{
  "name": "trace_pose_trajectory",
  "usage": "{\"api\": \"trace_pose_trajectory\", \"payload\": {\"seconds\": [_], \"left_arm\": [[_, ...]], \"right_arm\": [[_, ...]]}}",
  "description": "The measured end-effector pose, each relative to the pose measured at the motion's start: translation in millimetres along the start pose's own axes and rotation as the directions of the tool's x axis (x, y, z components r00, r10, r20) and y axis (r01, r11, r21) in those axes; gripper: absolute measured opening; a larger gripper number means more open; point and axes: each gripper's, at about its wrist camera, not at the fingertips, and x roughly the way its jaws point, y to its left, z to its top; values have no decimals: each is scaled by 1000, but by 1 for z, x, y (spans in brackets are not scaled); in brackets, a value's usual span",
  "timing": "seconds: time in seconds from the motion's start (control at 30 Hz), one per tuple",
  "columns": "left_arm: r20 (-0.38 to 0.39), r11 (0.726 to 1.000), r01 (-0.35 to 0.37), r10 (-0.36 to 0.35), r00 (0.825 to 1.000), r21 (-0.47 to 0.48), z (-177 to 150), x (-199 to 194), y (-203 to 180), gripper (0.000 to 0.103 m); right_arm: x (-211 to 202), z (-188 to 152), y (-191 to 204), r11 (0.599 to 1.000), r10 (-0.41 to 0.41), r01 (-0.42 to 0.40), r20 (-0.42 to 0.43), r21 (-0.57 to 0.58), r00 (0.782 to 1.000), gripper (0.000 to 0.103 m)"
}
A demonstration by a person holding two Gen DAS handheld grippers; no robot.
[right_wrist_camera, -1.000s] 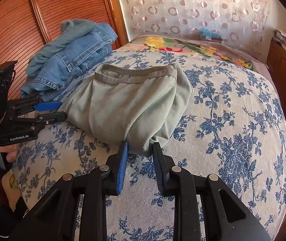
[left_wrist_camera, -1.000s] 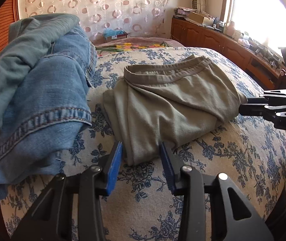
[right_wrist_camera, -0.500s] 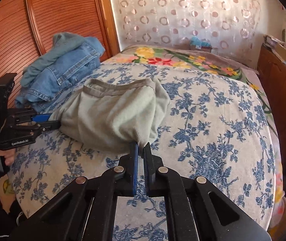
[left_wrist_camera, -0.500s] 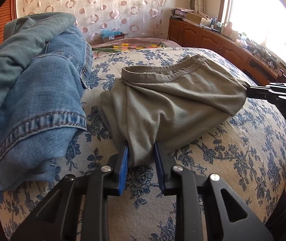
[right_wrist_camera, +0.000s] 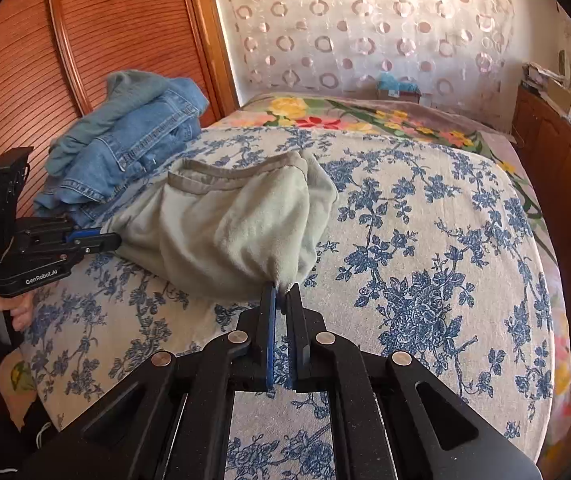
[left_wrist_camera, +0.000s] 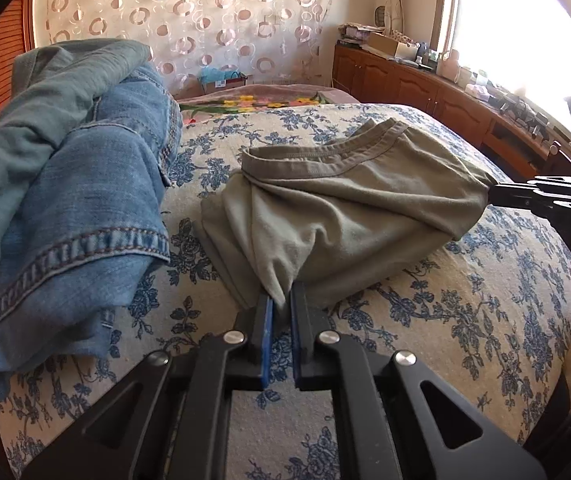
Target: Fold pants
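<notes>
Grey-green pants (left_wrist_camera: 345, 216) lie bunched on the floral bedspread (left_wrist_camera: 485, 320), waistband at the far side. My left gripper (left_wrist_camera: 281, 300) is closing its jaws on the near left corner of the cloth, and the blue pads pinch a gathered fold. In the right wrist view the right gripper (right_wrist_camera: 283, 290) is shut on the opposite corner of the pants (right_wrist_camera: 225, 224), with the fabric pulled into a point between its pads. Each gripper shows in the other's view: the right gripper (left_wrist_camera: 497, 194) at the pants' right end, the left gripper (right_wrist_camera: 113, 238) at their left end. The cloth hangs taut between them.
A pile of blue jeans and a teal garment (left_wrist_camera: 65, 184) sits on the bed's left side, close to the pants. A ribbed wooden panel (right_wrist_camera: 85, 40) stands behind it. Wooden cabinets (left_wrist_camera: 405, 84) run along the right. A person's hand (right_wrist_camera: 13, 312) holds the left gripper.
Both grippers closed on the pants' near corners, the right one first, then the left. The cloth has gathered and lifted slightly, stretched between the two grips.
</notes>
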Motion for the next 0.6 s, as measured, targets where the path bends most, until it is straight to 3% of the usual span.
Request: {"api": "trace_pose_trajectory", "payload": {"seconds": [0.6], "left_arm": [[28, 999, 45, -45, 999, -5, -56, -65, -31, 3]], "right_arm": [[-57, -57, 30, 1000, 21, -21, -13, 9, 1000, 2]]}}
